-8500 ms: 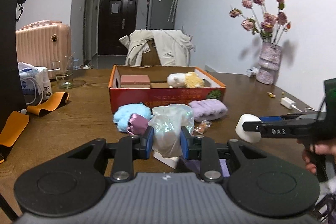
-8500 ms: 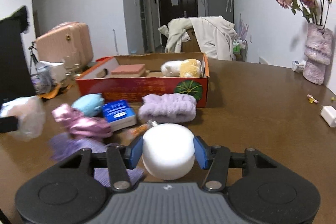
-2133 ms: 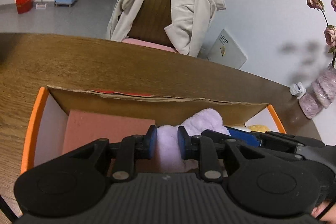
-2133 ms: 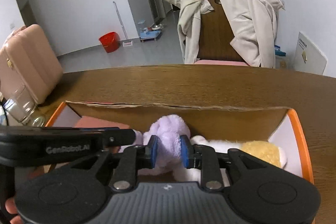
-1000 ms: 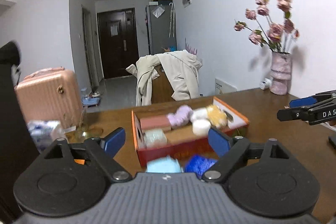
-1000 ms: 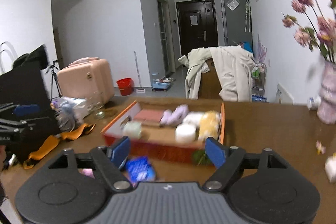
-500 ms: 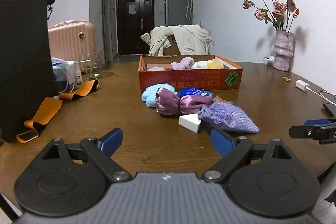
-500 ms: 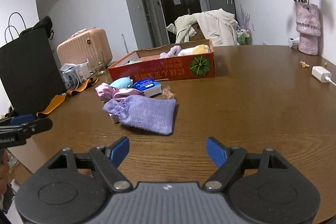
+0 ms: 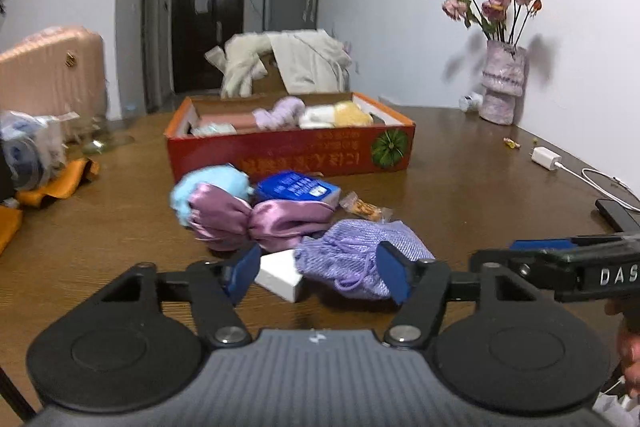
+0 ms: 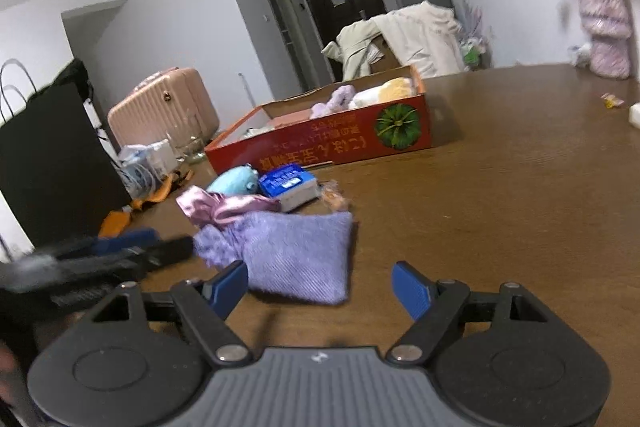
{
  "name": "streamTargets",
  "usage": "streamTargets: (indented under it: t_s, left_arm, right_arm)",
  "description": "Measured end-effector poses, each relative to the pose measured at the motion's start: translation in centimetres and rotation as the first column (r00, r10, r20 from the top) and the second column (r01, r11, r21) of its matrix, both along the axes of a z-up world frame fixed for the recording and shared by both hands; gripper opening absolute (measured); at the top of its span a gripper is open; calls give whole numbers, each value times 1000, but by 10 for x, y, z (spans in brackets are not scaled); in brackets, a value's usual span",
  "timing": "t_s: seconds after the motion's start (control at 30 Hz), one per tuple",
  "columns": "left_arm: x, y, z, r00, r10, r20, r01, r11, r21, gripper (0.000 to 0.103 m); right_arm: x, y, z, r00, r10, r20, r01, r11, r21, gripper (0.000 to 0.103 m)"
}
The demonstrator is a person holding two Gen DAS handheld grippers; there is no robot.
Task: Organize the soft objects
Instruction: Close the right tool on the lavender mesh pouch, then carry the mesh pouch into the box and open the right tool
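A purple drawstring pouch (image 9: 360, 257) lies at the near end of a pile on the wooden table (image 9: 460, 195). It sits against a white block (image 9: 280, 275). My left gripper (image 9: 319, 273) is low over the table and its jaws are closing, with the pouch and block between them and neither pad pressing. My right gripper (image 10: 320, 287) stands open just in front of the pouch (image 10: 296, 255), nothing held. Behind the pouch lie a pink satin bow (image 9: 256, 221), a light blue plush (image 9: 212, 187) and a blue packet (image 9: 298, 187). The red box (image 9: 288, 155) holds several soft items.
A snack wrapper (image 9: 364, 209) lies right of the pile. A vase of dried roses (image 9: 502, 87), a white charger (image 9: 546, 159) and a phone (image 9: 616, 213) are at the right. Orange straps (image 9: 60, 179), a black bag (image 10: 48, 155) and a pink suitcase (image 9: 44, 67) are at the left.
Both grippers have sunk toward the table and come close to the pile. The left jaws have narrowed around the purple pouch. The right gripper's jaws stay wide.
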State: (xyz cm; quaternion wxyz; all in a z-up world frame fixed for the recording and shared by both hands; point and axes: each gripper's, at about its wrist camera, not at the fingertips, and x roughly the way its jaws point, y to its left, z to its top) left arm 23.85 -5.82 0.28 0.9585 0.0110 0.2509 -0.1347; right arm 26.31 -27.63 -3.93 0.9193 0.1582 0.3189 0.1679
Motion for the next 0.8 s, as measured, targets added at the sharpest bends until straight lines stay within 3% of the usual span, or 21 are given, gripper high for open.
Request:
streamTargets:
  t_s: [0.07, 0.13, 0.23, 0.43, 0.6, 0.8]
  left_arm:
    - [14, 1, -8, 999, -23, -38, 21, 999, -32, 35]
    - [28, 6, -16, 995, -39, -93, 33, 997, -69, 26]
    - [35, 14, -22, 991, -57, -122, 43, 992, -118, 24]
    - [36, 20, -29, 989, -68, -133, 50, 990, -136, 23]
    - [33, 20, -28, 988, -75, -132, 56, 988, -145, 22]
    - [12, 15, -14, 988, -113, -108, 96, 983, -157, 14]
  right_arm:
    - [17, 1, -4, 1000, 11, -15, -10, 999, 49, 79]
    - [36, 3, -10, 999, 9, -34, -7, 997, 76, 78]
    - [60, 10, -18, 998, 4, -61, 1, 997, 79, 72]
    - [78, 22, -34, 993, 51, -104, -39, 993, 108, 56]
    - [73, 22, -33, 991, 78, -105, -62, 987, 145, 33]
    - [46, 24, -18, 995, 61, -74, -56, 996, 75, 27]
